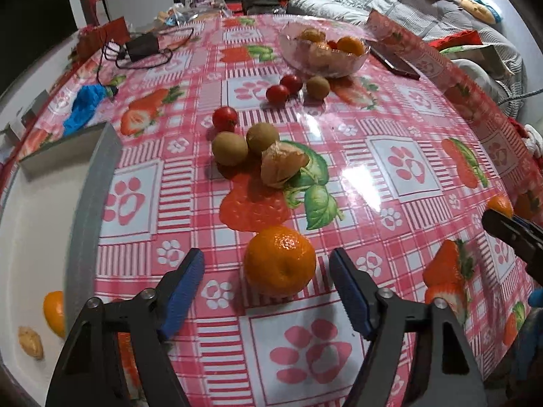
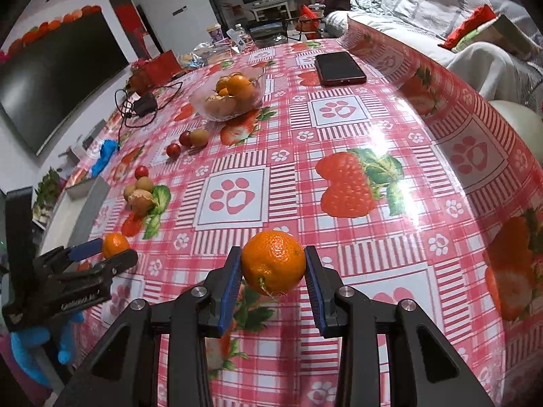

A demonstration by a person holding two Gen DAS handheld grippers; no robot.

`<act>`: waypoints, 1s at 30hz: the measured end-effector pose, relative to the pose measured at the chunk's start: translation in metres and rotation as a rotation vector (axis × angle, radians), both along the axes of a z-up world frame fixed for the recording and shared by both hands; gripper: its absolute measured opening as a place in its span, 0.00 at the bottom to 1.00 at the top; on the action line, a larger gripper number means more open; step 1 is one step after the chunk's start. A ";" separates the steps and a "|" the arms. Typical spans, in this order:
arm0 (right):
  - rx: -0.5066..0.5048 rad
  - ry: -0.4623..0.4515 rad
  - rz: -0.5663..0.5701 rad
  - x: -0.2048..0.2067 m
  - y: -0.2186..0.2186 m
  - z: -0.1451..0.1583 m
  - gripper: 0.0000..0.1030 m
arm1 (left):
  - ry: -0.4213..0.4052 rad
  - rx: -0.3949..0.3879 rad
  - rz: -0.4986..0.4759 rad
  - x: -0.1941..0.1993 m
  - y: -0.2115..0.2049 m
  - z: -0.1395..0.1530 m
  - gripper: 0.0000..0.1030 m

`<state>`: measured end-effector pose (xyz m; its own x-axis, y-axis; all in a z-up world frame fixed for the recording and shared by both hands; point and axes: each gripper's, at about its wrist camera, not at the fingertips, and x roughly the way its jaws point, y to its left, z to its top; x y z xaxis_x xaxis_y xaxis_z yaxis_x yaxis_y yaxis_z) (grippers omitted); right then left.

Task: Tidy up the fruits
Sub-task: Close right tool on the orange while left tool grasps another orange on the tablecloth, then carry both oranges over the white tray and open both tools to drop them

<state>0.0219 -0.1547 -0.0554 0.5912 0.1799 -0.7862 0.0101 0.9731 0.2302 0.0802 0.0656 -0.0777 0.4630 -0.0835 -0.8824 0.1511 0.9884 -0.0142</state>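
My left tool (image 1: pixel 266 279) sits low over the worktop (image 1: pixel 390 176), its jaws apart on either side of a loose mandarin (image 1: pixel 280 260) without touching it. If I close off-centre, the round fruit could roll away toward the kiwis (image 1: pixel 244 144) or off the edge nearest me. My right tool (image 2: pixel 273 273) is clamped on a second mandarin (image 2: pixel 273 263), carried above the cloth; a slack grip could drop it. A white tray (image 1: pixel 30 237) to my left already holds fruit, and a glass bowl (image 1: pixel 324 51) stands further back.
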 end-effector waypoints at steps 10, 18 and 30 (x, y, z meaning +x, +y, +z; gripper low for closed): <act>-0.003 0.044 -0.016 0.002 0.000 -0.019 0.36 | -0.039 0.001 -0.022 0.001 -0.011 0.000 0.57; 0.009 0.043 -0.005 0.002 0.003 -0.018 0.36 | -0.031 0.000 -0.035 -0.014 -0.008 0.004 0.40; 0.003 0.015 0.068 -0.016 0.033 -0.002 0.36 | -0.018 -0.036 0.022 -0.060 0.027 0.012 0.40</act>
<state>0.0057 -0.1217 -0.0579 0.5654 0.2218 -0.7944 -0.0528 0.9709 0.2336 0.0200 0.0921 -0.0662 0.4810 -0.1047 -0.8705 0.1300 0.9904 -0.0473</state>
